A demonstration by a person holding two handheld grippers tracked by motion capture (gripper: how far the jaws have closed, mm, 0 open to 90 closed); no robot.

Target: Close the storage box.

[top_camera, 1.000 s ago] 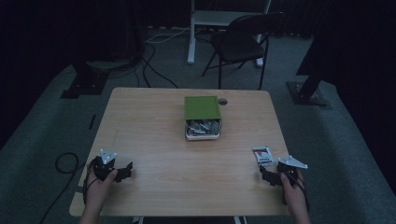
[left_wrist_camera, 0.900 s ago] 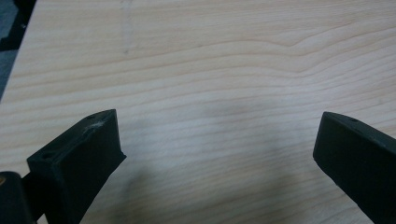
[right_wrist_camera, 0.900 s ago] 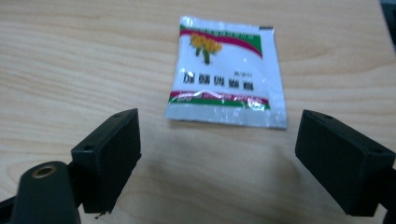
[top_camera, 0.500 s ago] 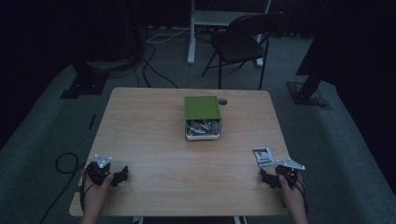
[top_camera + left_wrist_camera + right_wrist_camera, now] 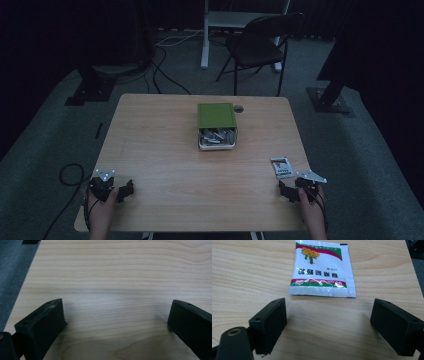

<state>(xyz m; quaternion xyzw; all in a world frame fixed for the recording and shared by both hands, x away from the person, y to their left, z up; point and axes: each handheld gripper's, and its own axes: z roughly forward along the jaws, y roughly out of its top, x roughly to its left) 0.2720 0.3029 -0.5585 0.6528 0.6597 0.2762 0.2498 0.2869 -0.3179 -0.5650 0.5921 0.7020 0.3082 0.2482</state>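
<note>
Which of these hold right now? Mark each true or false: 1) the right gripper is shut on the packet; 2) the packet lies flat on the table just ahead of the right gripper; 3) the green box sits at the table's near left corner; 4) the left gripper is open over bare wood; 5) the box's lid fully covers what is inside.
1) False. The right gripper is open, and the packet lies ahead of its jaws, untouched.
2) True. It lies flat on the table.
3) False. The green box sits near the middle, toward the far edge.
4) True. The left gripper has its jaws wide apart with only wood between them.
5) False. The box's near part is uncovered, showing small packets inside.
</note>
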